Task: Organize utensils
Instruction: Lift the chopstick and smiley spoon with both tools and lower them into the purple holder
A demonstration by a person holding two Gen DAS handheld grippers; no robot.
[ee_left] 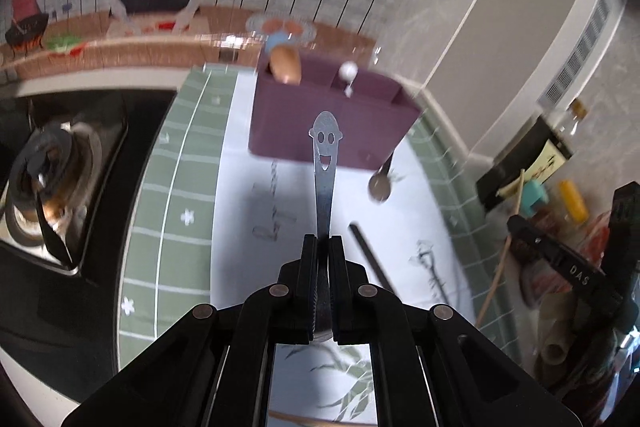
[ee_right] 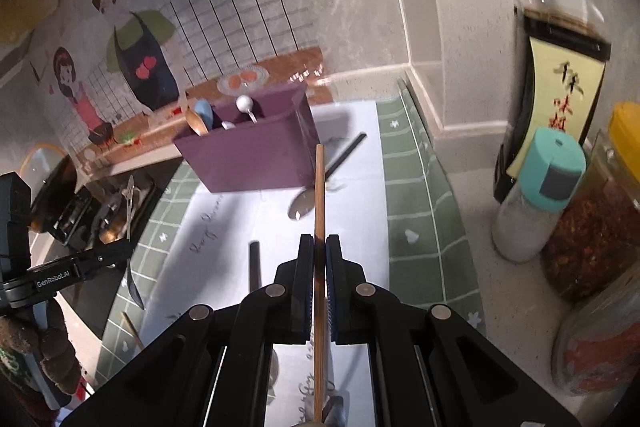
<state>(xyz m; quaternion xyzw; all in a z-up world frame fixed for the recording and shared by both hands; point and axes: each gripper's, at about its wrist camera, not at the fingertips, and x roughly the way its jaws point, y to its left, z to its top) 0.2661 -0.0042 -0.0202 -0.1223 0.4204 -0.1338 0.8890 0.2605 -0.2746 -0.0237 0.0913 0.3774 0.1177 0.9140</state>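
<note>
My left gripper (ee_left: 323, 239) is shut on a flat metal utensil (ee_left: 325, 163) whose handle end, cut with a smiling face, points up in front of the purple utensil holder (ee_left: 328, 119). A wooden spoon (ee_left: 285, 67) and a white ball-topped utensil (ee_left: 348, 70) stand in the holder. In the right wrist view my right gripper (ee_right: 319, 239) is shut on a bamboo chopstick (ee_right: 319, 187), raised above the mat near the holder (ee_right: 248, 155). A metal spoon (ee_right: 304, 207) and two black chopsticks (ee_right: 348, 151) (ee_right: 255, 267) lie on the white mat (ee_right: 360, 227).
A gas burner (ee_left: 44, 179) sits to the left of the green-checked mat edge (ee_left: 172, 211). On the right stand a teal-capped shaker (ee_right: 536, 195), a chili jar (ee_right: 596, 219) and a dark sauce bottle (ee_right: 560, 67). The wall runs close behind the holder.
</note>
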